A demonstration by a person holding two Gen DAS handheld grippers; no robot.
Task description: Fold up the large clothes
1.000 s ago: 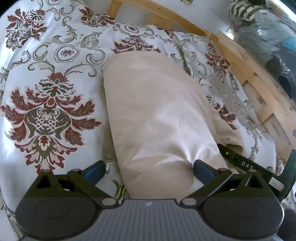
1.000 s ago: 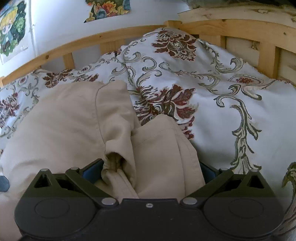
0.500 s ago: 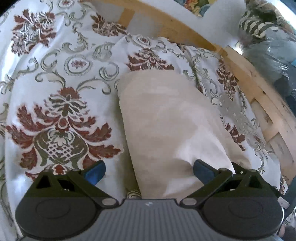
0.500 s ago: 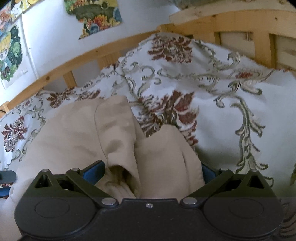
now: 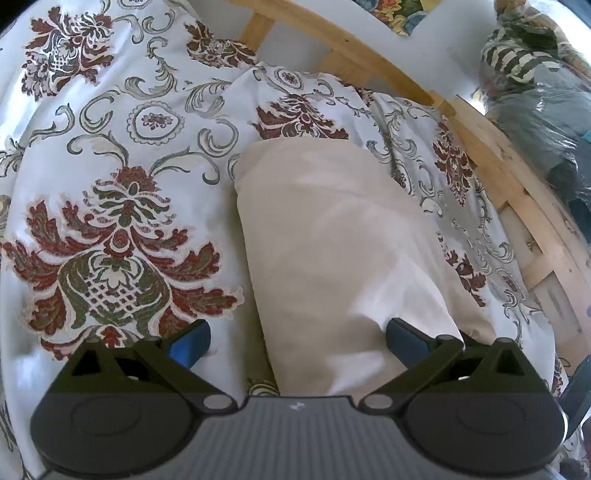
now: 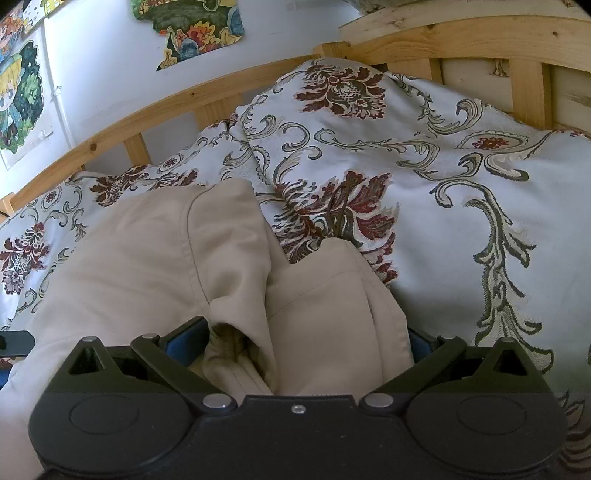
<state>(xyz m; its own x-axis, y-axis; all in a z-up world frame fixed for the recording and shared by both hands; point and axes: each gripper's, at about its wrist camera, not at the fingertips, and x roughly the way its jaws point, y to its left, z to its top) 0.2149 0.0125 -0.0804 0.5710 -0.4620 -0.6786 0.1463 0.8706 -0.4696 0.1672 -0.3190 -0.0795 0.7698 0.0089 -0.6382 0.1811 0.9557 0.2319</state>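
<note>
A beige garment lies folded into a long strip on the floral bedspread. In the left wrist view my left gripper is open, and the strip's near end lies between its fingers, closer to the right pad. In the right wrist view the garment shows seams and a bunched fold. That bunched end fills the gap of my right gripper, whose fingers stand wide apart. The left pad shows; the right pad is mostly hidden by cloth.
A wooden bed frame runs along the far and right sides, with a slatted headboard. Bagged clothes are piled beyond the rail. Colourful posters hang on the white wall. The bedspread is rumpled to the right.
Both cameras have tilted up and drawn back a little, showing more rail and wall. The garment stays between both grippers' fingers. The finger spacing has not changed.
</note>
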